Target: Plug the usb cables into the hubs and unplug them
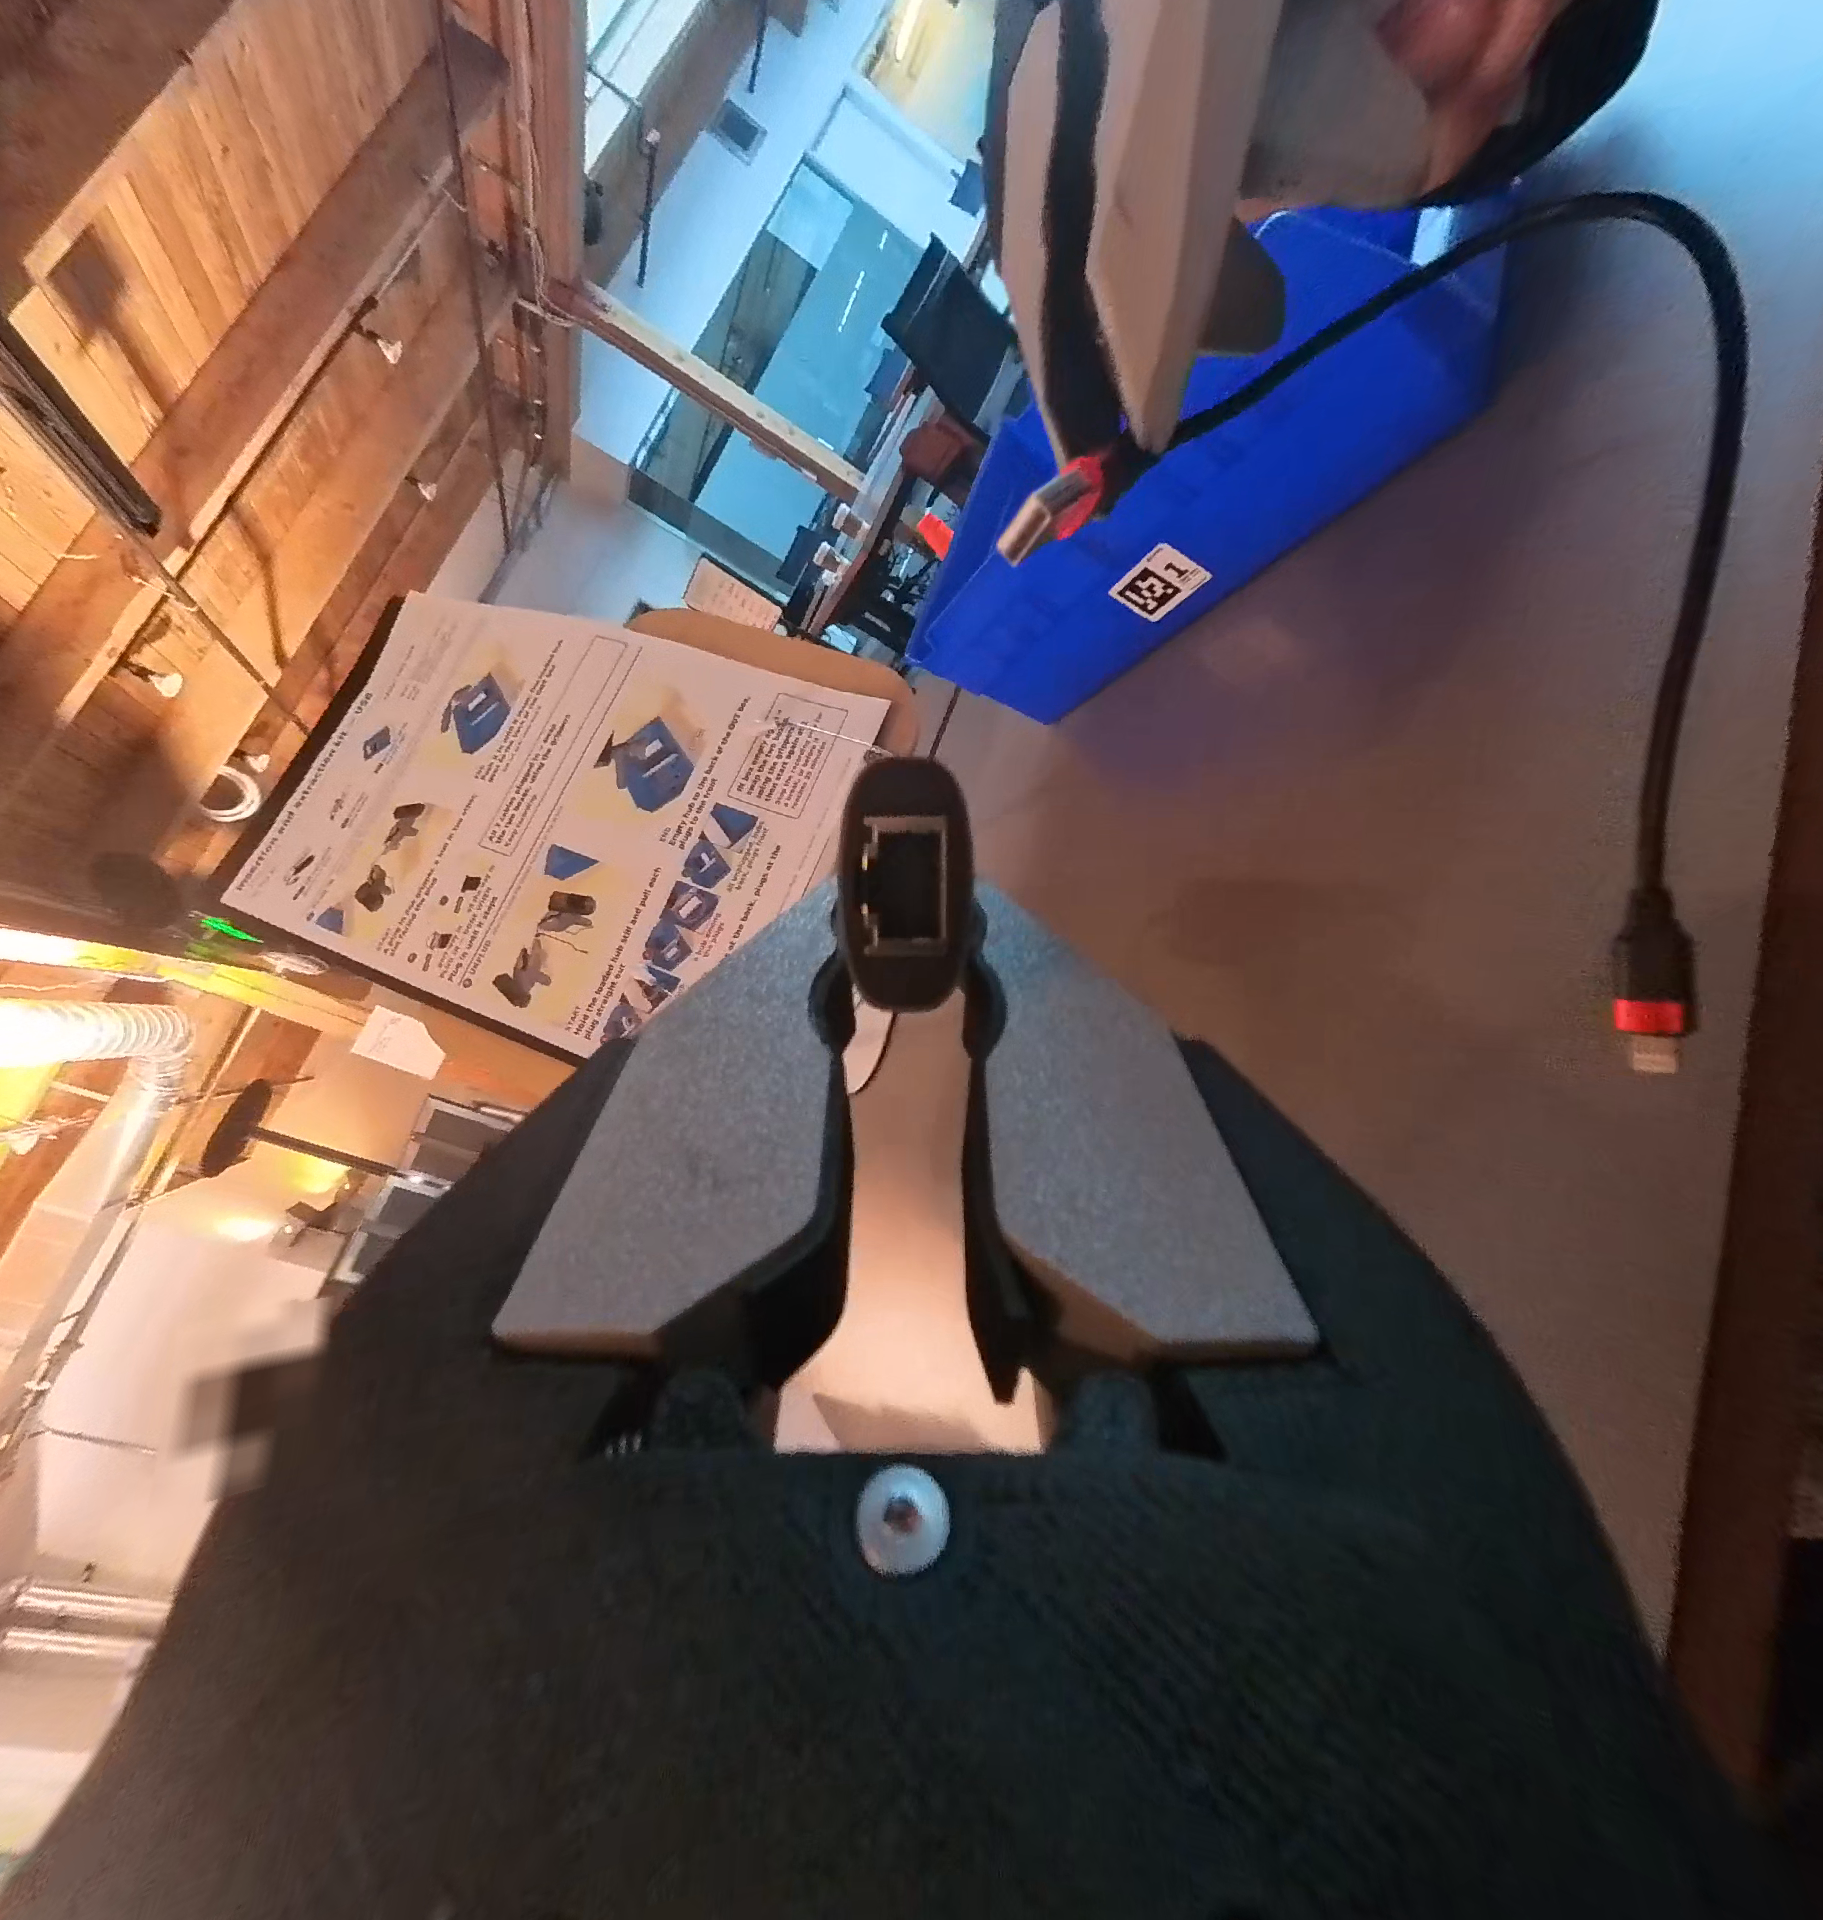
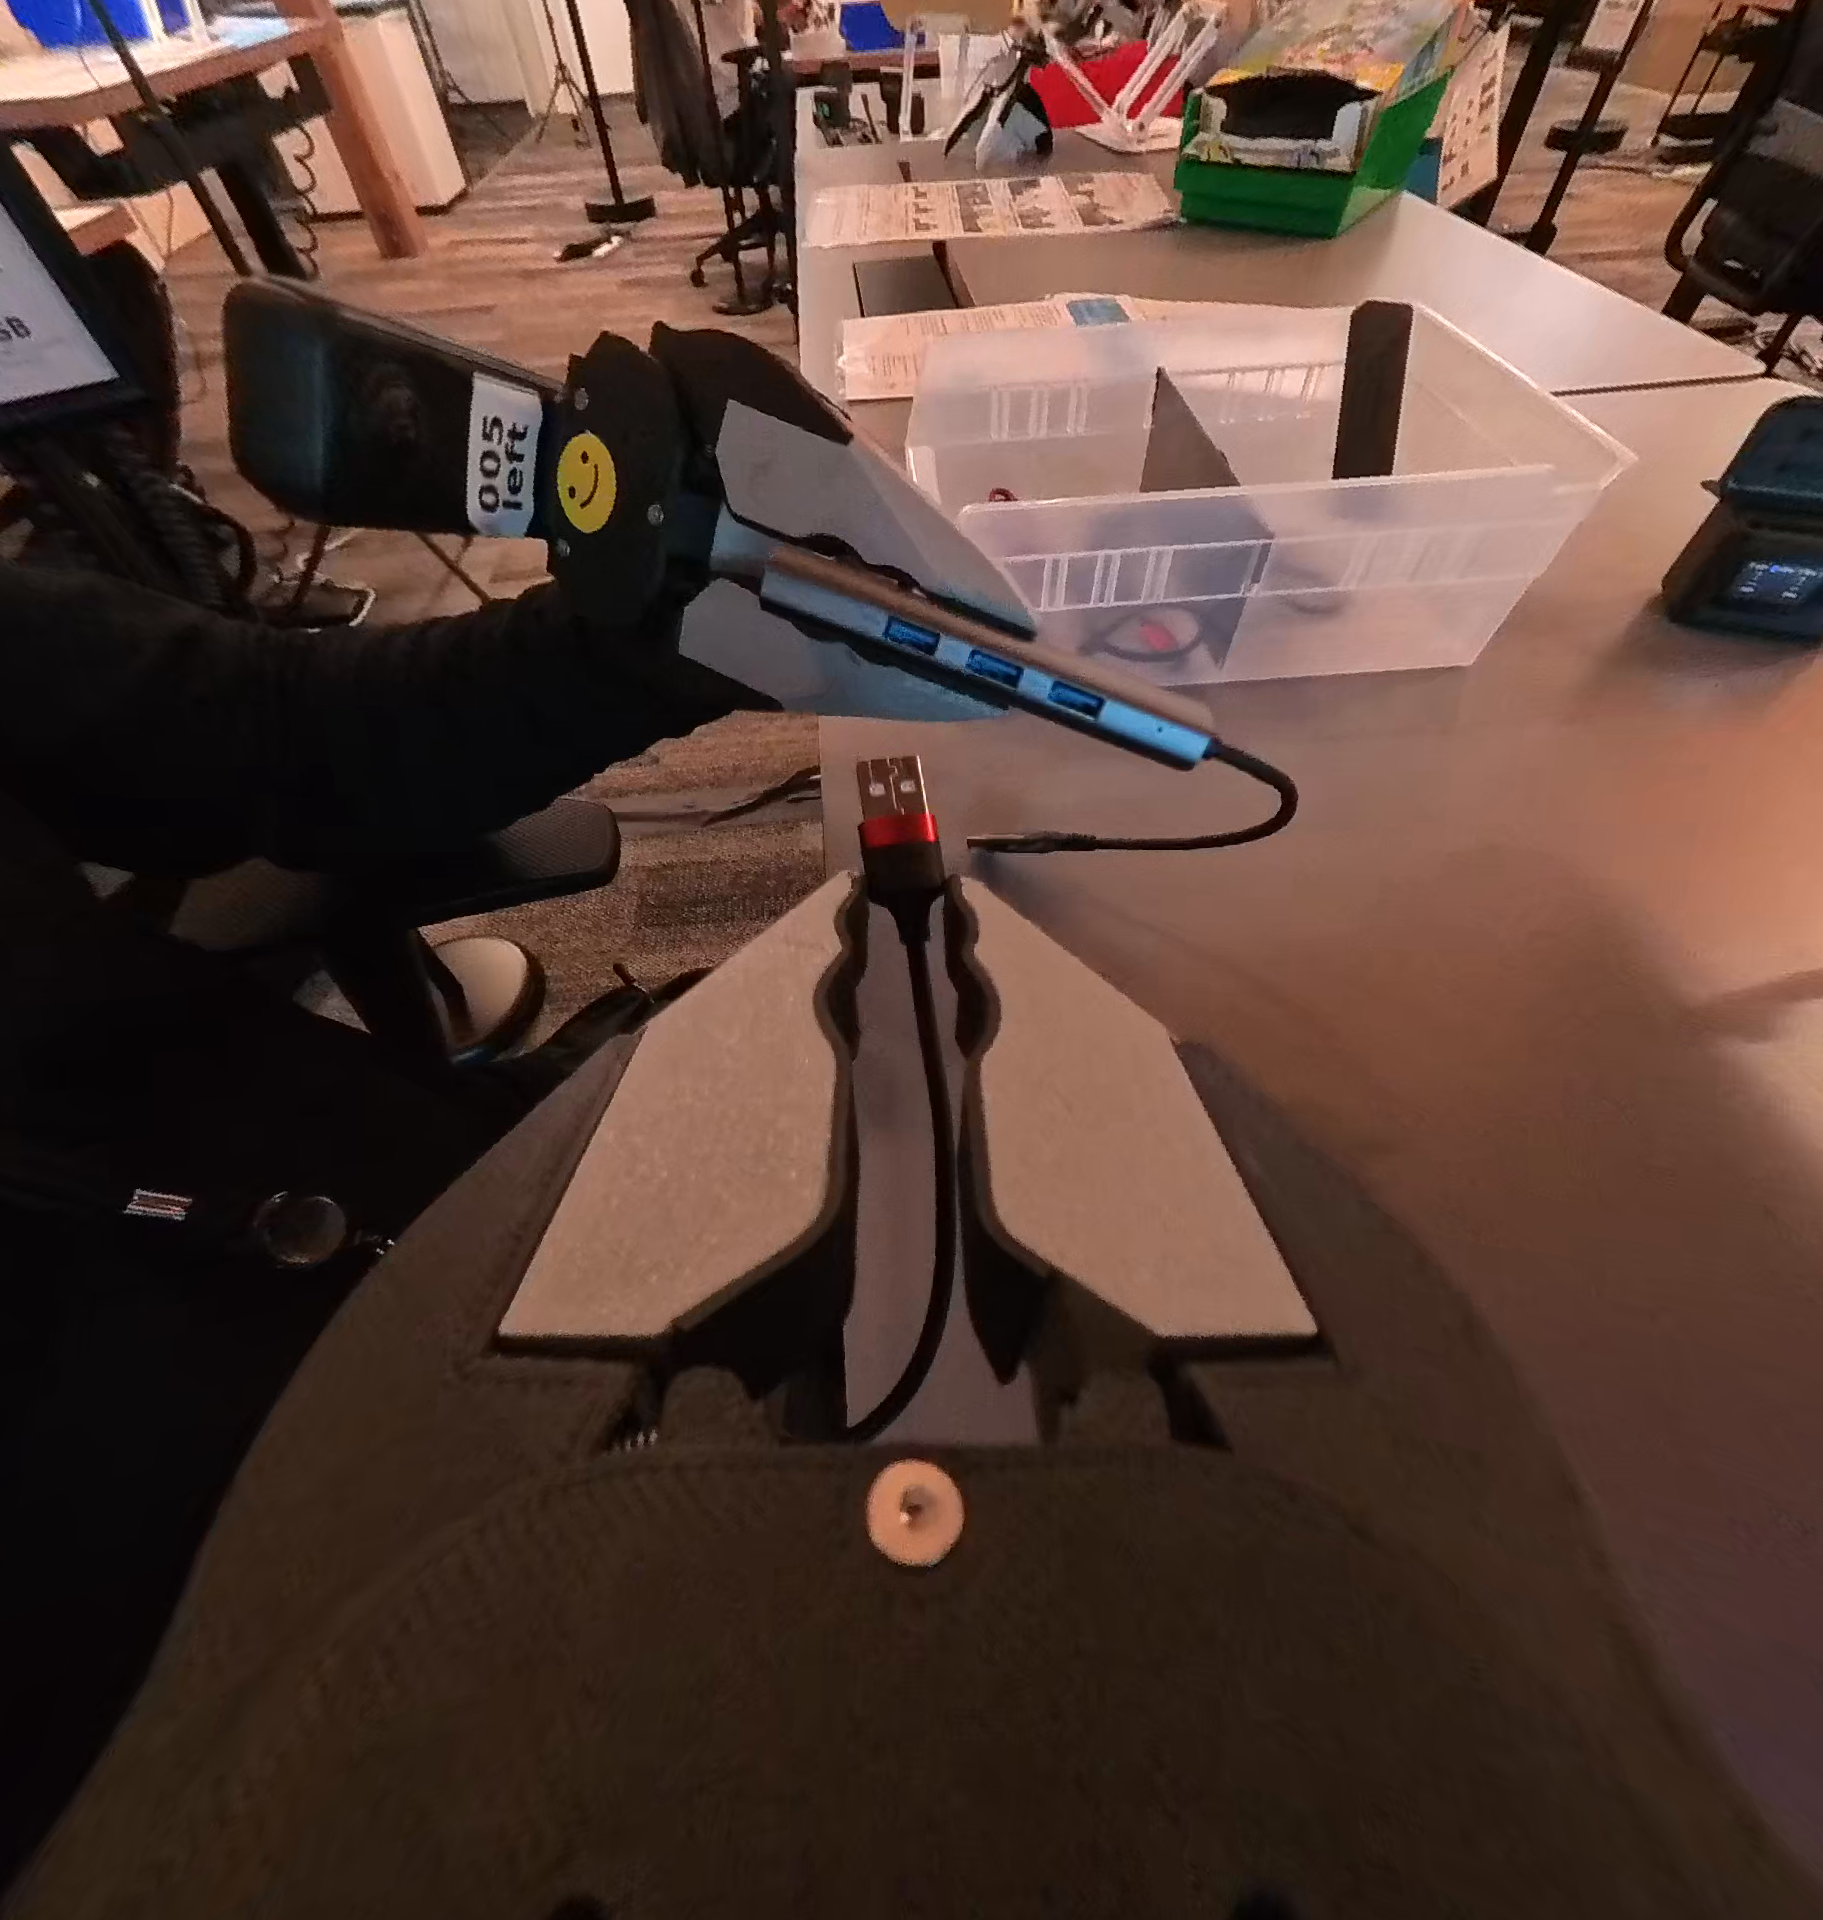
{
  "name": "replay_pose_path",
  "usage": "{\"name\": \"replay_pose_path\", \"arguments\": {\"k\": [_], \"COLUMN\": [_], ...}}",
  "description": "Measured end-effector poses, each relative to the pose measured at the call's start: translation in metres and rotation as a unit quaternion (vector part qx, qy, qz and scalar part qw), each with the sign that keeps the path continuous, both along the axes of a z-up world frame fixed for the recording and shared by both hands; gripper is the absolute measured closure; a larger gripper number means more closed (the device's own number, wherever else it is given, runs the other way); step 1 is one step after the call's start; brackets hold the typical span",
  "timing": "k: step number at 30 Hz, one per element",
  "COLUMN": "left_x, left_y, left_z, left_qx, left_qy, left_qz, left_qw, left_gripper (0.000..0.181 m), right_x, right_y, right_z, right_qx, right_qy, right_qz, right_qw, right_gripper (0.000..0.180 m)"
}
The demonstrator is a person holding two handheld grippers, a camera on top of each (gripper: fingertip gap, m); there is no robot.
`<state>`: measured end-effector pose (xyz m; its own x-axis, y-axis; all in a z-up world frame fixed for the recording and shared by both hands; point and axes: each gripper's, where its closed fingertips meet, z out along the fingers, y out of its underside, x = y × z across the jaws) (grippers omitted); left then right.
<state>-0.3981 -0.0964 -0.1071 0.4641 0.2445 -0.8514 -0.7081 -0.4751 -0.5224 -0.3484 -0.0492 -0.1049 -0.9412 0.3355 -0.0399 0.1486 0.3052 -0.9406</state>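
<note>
Red-collared USB plug (image 2: 894, 821) faces grey hub (image 2: 1000, 665) with three blue ports.

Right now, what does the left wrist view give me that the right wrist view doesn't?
Left wrist only: the hub's end-on network port, the blue bin, and the cable's far plug lying on the table.
Right wrist only: the hub's three blue side ports, its short lead, and a clear bin.
Both: the right gripper holding the USB plug, not yet inserted.

Open air separates plug (image 2: 894, 805) from hub (image 2: 990, 665).
</note>
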Motion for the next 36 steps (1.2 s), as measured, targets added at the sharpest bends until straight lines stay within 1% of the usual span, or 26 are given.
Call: {"name": "replay_pose_path", "arguments": {"k": [4, 7, 8, 14, 17, 23, 27, 33, 36], "left_x": [-0.004, -0.025, -0.032, -0.04, -0.041, -0.036, -0.033, -0.036, -0.035], "left_y": [0.003, 0.0, -0.001, 0.004, 0.005, 0.007, 0.009, 0.003, -0.004], "left_z": [-0.009, -0.033, -0.042, -0.079, -0.096, -0.105, -0.113, -0.126, -0.126], "left_qx": [-0.021, -0.072, -0.092, -0.176, -0.198, -0.204, -0.215, -0.265, -0.278], "left_qy": [-0.001, -0.029, -0.026, 0.016, -0.014, -0.058, -0.066, -0.02, -0.031], "left_qz": [0.011, 0.068, 0.085, 0.109, 0.111, 0.093, 0.082, 0.09, 0.092], "left_qw": [1.0, 0.995, 0.992, 0.978, 0.974, 0.973, 0.971, 0.96, 0.956], "left_gripper": [0.168, 0.167, 0.167, 0.167, 0.166, 0.164, 0.162, 0.157, 0.155], "right_x": [-0.003, -0.02, -0.024, -0.035, -0.04, -0.041, -0.04, -0.041, -0.041], "right_y": [0.0, 0.006, 0.008, 0.015, 0.022, 0.024, 0.021, 0.02, 0.023], "right_z": [-0.003, -0.016, -0.02, -0.023, -0.026, -0.031, -0.04, -0.05, -0.051], "right_qx": [0.013, 0.05, 0.06, 0.068, 0.074, 0.074, 0.083, 0.109, 0.116], "right_qy": [0.015, 0.033, 0.038, 0.047, 0.046, 0.036, 0.025, 0.028, 0.03], "right_qz": [-0.009, -0.056, -0.065, -0.095, -0.106, -0.104, -0.093, -0.093, -0.093], "right_qw": [1.0, 0.997, 0.995, 0.992, 0.991, 0.991, 0.992, 0.989, 0.988], "right_gripper": [0.168, 0.168, 0.168, 0.168, 0.168, 0.168, 0.167, 0.167, 0.167]}}
